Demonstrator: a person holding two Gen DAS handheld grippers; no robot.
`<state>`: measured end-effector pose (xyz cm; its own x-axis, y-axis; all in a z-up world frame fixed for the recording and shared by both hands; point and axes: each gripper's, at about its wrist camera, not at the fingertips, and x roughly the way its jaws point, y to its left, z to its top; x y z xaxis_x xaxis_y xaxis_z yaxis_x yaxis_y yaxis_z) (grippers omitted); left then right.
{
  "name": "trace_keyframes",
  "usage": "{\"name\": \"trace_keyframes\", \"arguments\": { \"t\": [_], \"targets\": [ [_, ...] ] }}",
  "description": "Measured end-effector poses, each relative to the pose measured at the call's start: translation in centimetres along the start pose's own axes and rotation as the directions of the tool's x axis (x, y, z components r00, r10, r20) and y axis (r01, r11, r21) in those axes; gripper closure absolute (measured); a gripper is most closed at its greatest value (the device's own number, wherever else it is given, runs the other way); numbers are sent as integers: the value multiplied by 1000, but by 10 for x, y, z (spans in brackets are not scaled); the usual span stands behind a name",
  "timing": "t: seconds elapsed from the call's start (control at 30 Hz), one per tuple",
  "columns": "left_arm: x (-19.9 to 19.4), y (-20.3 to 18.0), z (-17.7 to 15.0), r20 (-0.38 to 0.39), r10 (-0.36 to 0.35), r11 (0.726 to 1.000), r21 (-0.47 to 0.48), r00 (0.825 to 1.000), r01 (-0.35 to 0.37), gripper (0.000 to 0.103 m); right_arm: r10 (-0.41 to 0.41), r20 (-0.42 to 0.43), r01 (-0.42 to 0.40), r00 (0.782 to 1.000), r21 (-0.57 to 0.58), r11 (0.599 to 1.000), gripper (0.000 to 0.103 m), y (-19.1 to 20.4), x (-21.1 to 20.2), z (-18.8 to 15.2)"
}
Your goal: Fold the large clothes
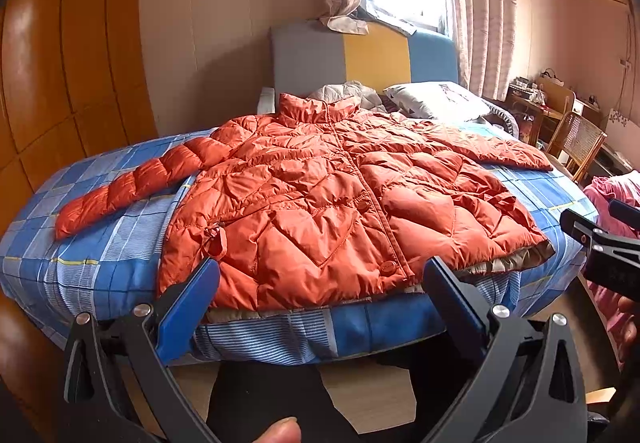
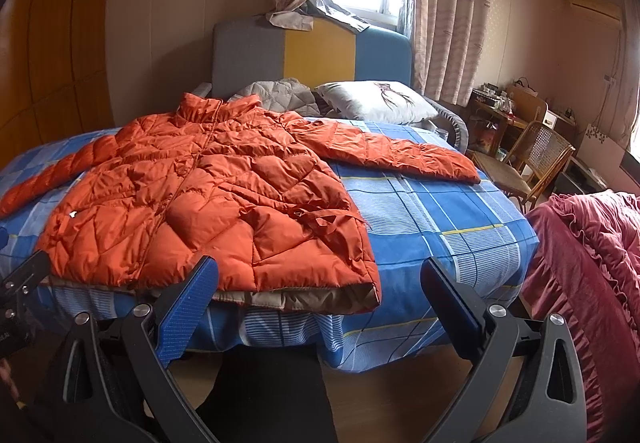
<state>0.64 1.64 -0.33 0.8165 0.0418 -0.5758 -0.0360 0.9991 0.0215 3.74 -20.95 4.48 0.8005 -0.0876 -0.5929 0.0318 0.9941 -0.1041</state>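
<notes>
An orange puffer jacket [image 1: 320, 199] lies face up and spread flat on a bed [image 1: 104, 255] with a blue checked sheet, its collar toward the headboard [image 1: 360, 55] and its hem at the near edge, where a strip of the tan lining shows. Both sleeves are stretched out to the sides: the one on the left of the view runs down across the sheet [image 1: 120, 195], the other reaches toward the far side of the bed [image 2: 404, 157]. The left gripper [image 1: 322, 299] hovers just short of the hem, near the middle of the jacket, its jaws wide apart and holding nothing. The right gripper [image 2: 316, 299] hangs off the jacket's right hem corner, jaws likewise spread and empty, touching no cloth. A pillow [image 2: 376, 101] and a grey quilt [image 2: 280, 93] sit behind the collar, and a dark red blanket [image 2: 592, 263] lies to the right, clear of the jacket. By the look of it the folding has not begun; this is the approach before the first grasp. The next move probably calls for each gripper to take a sleeve or a side edge and bring it across the front, pinching enough padded fabric that the slippery shell does not slide out, and keeping the zip line straight.
</notes>
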Motion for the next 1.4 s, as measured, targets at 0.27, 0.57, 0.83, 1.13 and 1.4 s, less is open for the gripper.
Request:
{"name": "trace_keyframes", "arguments": {
  "t": [0.27,0.57,0.83,1.13,1.4],
  "targets": [
    [-1,2,1,6,-3,1000,-1,1000,3,2,0,1,0,1000,-1,1000,3,2,1,0],
    [-2,1,0,9,-1,1000,-1,1000,1,2,0,1,0,1000,-1,1000,3,1,1,-1],
    [-2,0,0,9,2,1000,-3,1000,-2,2,-4,-2,4,1000,2,1000,3,-1,0,-1],
    [-1,3,0,4,3,1000,-14,1000,-3,2,-2,-3,2,1000,2,1000,3,-1,0,-1],
    [-1,4,0,5,3,1000,-13,1000,-3,2,-4,-10,4,1000,4,1000,3,-2,3,0]
  ]
}}
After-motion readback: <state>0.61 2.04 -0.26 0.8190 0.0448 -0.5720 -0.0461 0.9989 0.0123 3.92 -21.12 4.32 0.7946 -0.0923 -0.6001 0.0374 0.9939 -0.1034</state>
